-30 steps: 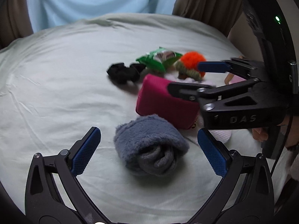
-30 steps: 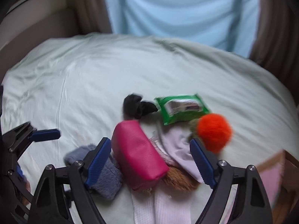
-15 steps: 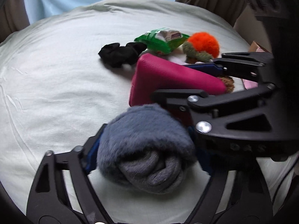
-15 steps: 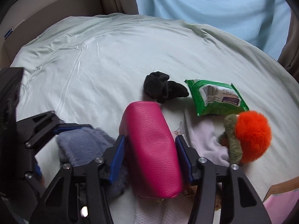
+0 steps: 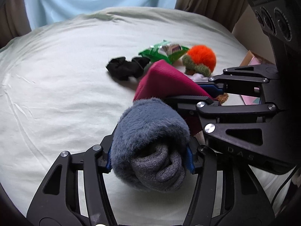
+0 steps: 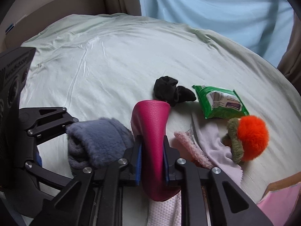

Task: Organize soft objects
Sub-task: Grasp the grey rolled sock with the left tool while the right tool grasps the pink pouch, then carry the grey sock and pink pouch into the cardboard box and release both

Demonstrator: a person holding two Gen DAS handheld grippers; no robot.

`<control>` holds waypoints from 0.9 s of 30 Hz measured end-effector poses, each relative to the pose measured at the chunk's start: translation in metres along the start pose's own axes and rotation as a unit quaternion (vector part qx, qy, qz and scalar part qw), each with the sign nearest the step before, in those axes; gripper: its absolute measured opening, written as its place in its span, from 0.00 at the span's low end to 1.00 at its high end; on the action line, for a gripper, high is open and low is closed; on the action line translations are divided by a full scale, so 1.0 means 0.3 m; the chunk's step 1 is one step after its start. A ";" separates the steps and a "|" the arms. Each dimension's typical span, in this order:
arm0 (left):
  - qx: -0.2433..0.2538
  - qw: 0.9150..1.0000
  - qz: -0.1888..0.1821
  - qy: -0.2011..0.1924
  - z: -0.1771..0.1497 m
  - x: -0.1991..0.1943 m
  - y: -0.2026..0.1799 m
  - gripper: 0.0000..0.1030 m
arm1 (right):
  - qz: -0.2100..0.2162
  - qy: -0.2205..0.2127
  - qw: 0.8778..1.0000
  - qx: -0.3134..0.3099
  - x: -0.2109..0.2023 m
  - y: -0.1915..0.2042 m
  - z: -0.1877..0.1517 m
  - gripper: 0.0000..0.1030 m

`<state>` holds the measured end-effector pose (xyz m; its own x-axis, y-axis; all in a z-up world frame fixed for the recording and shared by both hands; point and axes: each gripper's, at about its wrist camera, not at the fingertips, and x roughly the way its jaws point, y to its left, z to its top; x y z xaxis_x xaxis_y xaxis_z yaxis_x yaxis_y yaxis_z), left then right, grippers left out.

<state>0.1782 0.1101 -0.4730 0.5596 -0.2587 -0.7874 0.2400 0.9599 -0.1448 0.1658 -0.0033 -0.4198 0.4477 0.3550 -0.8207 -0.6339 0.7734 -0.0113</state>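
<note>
Low in the frame, the left tongs (image 5: 149, 159) clamp the rolled grey sock (image 5: 150, 145); the right tongs (image 6: 152, 162) pinch the magenta pouch (image 6: 153, 137) mid-body, both seemingly raised off the bed (image 6: 112, 56), probably for sorting separately.

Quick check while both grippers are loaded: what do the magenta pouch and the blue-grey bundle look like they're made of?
The magenta pouch, pinched in the right gripper, looks like leather or faux leather: a fine pebbled grain with a dull sheen, bending smoothly where squeezed. The blue-grey bundle in the left gripper looks like a plush fleece textile, fuzzy pile outside and a ribbed knit at the rolled end, likely socks.
</note>
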 end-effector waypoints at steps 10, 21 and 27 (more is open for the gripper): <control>0.000 0.999 0.023 -0.027 0.079 -0.224 -0.029 0.51 | -0.027 -0.049 0.996 0.075 -0.246 -0.015 0.068 0.16; 0.002 0.996 0.041 -0.078 0.320 -0.524 -0.284 0.51 | -0.056 -0.100 0.980 0.163 -0.705 -0.156 0.084 0.16; 0.002 0.996 0.033 -0.079 0.441 -0.581 -0.534 0.51 | -0.084 -0.103 0.971 0.199 -0.945 -0.321 0.005 0.16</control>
<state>0.1472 -0.0129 -0.2332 0.6923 -0.2083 -0.6909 0.2016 0.9751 -0.0920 0.1008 -0.1775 -0.1852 0.6666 0.2728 -0.6937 -0.2655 0.9565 0.1209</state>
